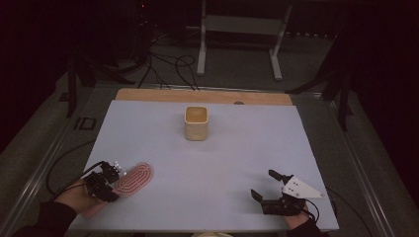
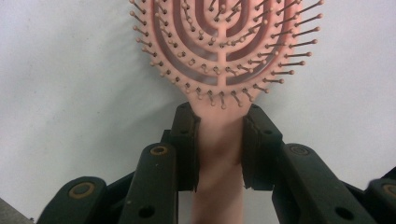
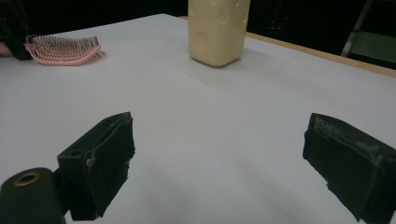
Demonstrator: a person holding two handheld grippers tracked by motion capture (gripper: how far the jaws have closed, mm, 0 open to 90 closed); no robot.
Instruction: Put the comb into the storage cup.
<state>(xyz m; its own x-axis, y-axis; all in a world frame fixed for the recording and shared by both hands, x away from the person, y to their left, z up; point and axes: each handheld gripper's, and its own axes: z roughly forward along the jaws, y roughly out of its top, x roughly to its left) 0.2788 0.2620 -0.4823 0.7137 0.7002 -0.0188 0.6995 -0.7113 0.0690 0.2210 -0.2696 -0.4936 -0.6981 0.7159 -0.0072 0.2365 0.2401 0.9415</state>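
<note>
While the brush (image 1: 132,179) lies near the front left corner of the worktop (image 1: 207,163), its handle running back toward the front edge, most of the pale sheet around it stands bare: open surface stretches right to the other hand and away to the cup (image 1: 196,123), which sits well apart in the far middle, short of the wooden strip along the back edge. The left claw (image 2: 219,140) is pinching the handle just below the head, a pad pressed to either side, as the left gripper view shows. The right claw (image 1: 265,186) rests near the front right corner, spread wide with nothing between its jaws, and bare worktop lies ahead of it up to the cup (image 3: 218,30). The brush (image 2: 224,44) is pink, with an oval head cut into nested curved slots around a central rib and rows of thin ball-tipped bristles facing up; from the right gripper view the brush (image 3: 63,48) lies flat on the sheet.
</note>
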